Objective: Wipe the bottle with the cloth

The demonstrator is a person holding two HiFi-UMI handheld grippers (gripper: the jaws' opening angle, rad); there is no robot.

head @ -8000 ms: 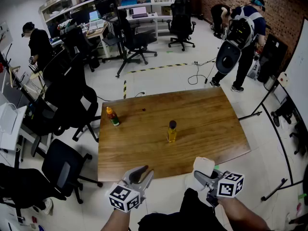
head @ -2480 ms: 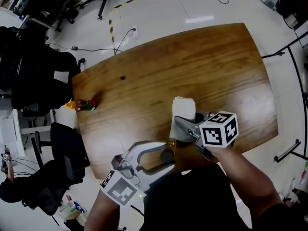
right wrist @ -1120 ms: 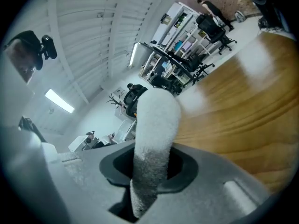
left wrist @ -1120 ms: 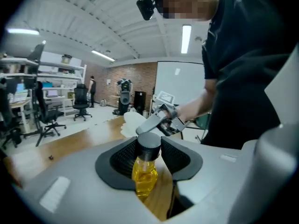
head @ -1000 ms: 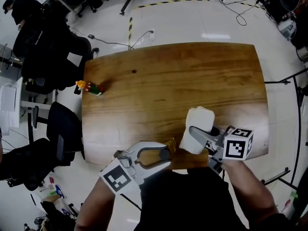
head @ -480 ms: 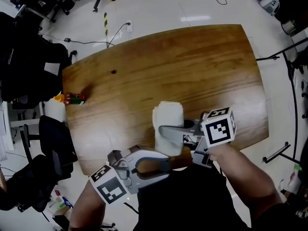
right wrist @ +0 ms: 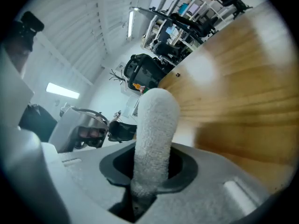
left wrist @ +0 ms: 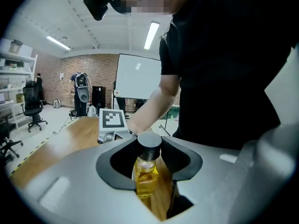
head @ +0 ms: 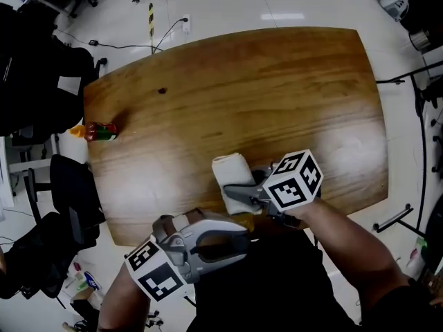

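Head view: one yellow bottle (left wrist: pixel 146 171) pinched in left tool (left wrist: pixel 149 161), one cloth (head: pixel 231 172) pinched in right tool (right wrist: pixel 150 168), one red-labelled bottle (head: pixel 101 131) apart.

Wooden table (head: pixel 277 95), rounded corners, grain running lengthwise, standing on pale glossy floor (head: pixel 221 5). Two glare patches on top, one toward left, one toward right. Small dark spot (head: pixel 162 90) near far left corner. Red bottle (head: pixel 100 131) with orange cap at left edge. Yellow bottle (left wrist: pixel 146 171) at near edge; resting on top or lifted clear, cannot tell.
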